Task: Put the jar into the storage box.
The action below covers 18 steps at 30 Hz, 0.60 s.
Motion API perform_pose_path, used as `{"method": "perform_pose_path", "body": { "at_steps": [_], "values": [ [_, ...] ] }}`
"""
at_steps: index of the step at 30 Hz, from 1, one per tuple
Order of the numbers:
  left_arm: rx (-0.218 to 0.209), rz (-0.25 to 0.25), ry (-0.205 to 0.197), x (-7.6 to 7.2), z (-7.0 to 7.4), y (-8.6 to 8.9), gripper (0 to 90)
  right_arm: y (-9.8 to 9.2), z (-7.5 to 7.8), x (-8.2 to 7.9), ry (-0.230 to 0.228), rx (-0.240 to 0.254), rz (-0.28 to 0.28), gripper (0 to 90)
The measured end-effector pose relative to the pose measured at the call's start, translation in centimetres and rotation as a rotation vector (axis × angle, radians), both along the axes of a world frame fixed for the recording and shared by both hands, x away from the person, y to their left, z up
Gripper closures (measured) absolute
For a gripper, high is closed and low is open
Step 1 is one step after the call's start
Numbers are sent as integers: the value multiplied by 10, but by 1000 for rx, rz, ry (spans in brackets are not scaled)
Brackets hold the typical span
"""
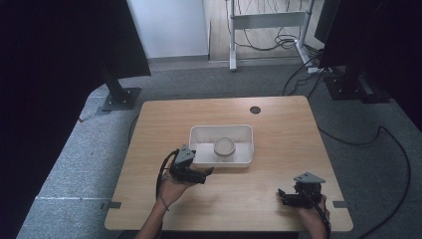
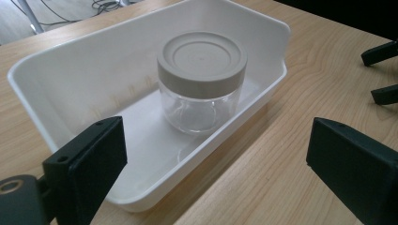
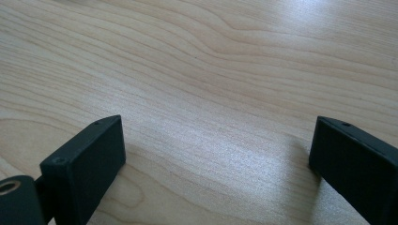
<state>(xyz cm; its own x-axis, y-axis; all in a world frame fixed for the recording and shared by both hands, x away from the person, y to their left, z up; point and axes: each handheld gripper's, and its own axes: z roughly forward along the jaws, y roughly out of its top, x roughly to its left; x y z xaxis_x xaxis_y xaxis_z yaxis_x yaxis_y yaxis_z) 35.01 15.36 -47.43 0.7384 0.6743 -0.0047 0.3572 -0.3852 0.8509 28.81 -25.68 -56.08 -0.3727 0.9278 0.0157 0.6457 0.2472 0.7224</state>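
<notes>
Approaching from seven o'clock, open-jawed left gripper point(image 1: 208, 172) could shove tray point(image 2: 263, 28), toppling jar point(image 2: 202, 84); right gripper point(image 1: 281, 196) open.

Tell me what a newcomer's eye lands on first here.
Most likely the clear jar with its beige lid, upright inside the white tray at the middle of the wooden table. Next, the left gripper, jaws wide open, at the tray's near left corner and aimed toward the jar. The right gripper is apart near the table's front right edge, also open, over bare wood.
</notes>
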Motion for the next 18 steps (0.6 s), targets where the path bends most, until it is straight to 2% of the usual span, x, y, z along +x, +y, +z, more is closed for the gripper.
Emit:
{"method": "perform_pose_path", "body": {
  "at_steps": [18],
  "values": [
    [-6,30,-5,-14,-8,25,50,0,0,-1,0,1,-4,39]
  ]
}}
